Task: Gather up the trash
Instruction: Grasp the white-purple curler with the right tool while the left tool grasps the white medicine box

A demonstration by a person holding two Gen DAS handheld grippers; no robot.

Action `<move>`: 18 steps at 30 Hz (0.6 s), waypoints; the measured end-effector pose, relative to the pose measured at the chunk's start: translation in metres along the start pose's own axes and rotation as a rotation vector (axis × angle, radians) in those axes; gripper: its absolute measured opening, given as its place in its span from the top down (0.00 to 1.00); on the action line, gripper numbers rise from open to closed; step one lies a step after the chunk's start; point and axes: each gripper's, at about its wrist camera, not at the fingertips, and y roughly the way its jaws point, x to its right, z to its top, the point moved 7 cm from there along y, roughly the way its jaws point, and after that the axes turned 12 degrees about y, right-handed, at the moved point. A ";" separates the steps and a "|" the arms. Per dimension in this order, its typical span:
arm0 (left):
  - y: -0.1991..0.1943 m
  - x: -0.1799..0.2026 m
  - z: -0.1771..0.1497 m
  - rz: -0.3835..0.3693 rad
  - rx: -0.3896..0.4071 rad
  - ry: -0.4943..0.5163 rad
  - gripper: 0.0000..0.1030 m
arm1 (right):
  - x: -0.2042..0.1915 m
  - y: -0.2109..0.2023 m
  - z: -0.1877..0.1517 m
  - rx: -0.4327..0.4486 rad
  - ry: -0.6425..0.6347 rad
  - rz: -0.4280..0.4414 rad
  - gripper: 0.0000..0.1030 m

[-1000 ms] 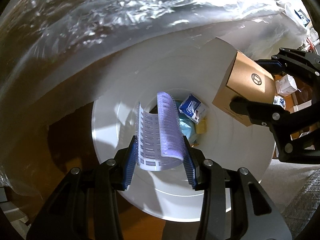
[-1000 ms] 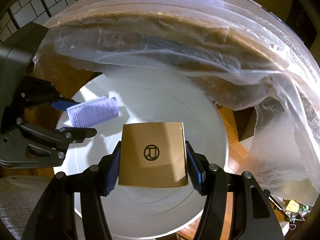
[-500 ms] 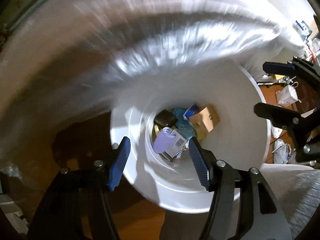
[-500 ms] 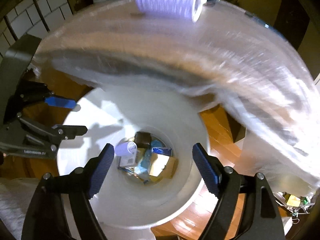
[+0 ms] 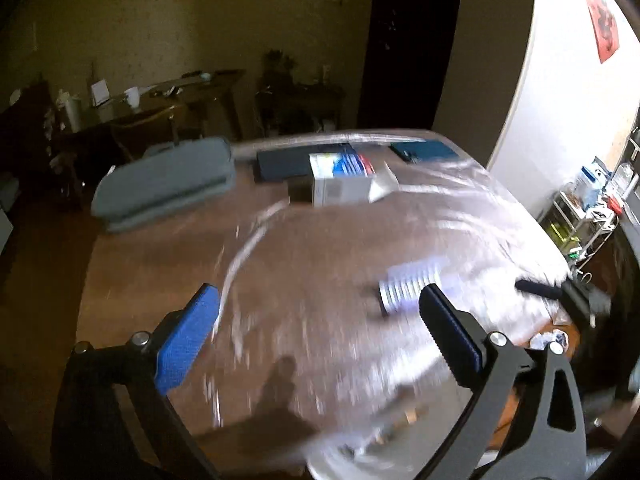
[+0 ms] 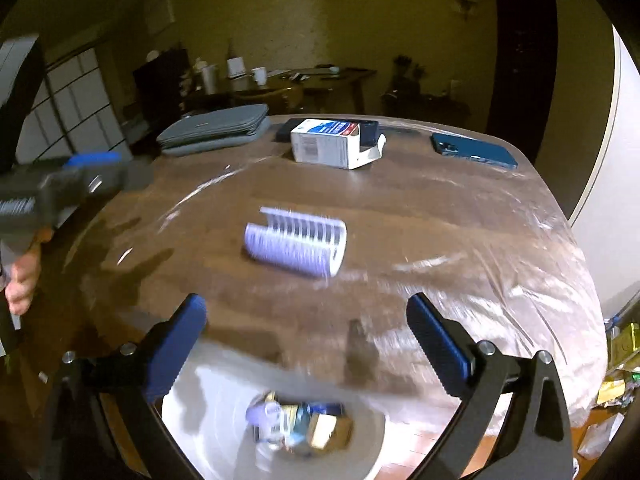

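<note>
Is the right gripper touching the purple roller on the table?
Apart. The right wrist view shows the right gripper open, with bare table between its fingertips and the roller.

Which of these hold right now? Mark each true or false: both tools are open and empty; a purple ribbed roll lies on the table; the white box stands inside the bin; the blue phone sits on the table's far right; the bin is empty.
1. Both tools, left tool and right tool, are open and empty. True.
2. A purple ribbed roll lies on the table. True.
3. The white box stands inside the bin. False: it stands on the table.
4. The blue phone sits far right. True.
5. The bin is empty. False: trash lies at its bottom.
</note>
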 end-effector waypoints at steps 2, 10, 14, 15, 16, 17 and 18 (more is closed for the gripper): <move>0.027 -0.004 0.020 -0.006 -0.013 0.015 0.02 | -0.003 0.017 0.010 -0.003 0.015 -0.003 0.04; 0.097 0.010 0.071 -0.010 -0.065 0.105 0.02 | -0.006 0.056 0.029 -0.006 0.042 -0.061 0.04; 0.127 0.013 0.077 -0.014 -0.107 0.119 0.02 | -0.006 0.065 0.030 -0.017 0.058 -0.073 0.04; 0.135 0.013 0.078 -0.014 -0.118 0.119 0.02 | -0.006 0.067 0.031 -0.018 0.060 -0.074 0.04; 0.142 0.013 0.079 -0.019 -0.126 0.118 0.02 | -0.006 0.069 0.032 -0.019 0.062 -0.075 0.04; 0.149 0.012 0.079 -0.015 -0.133 0.115 0.02 | -0.006 0.071 0.032 -0.019 0.065 -0.076 0.04; 0.152 0.011 0.080 -0.013 -0.136 0.113 0.02 | -0.006 0.073 0.033 -0.018 0.069 -0.075 0.04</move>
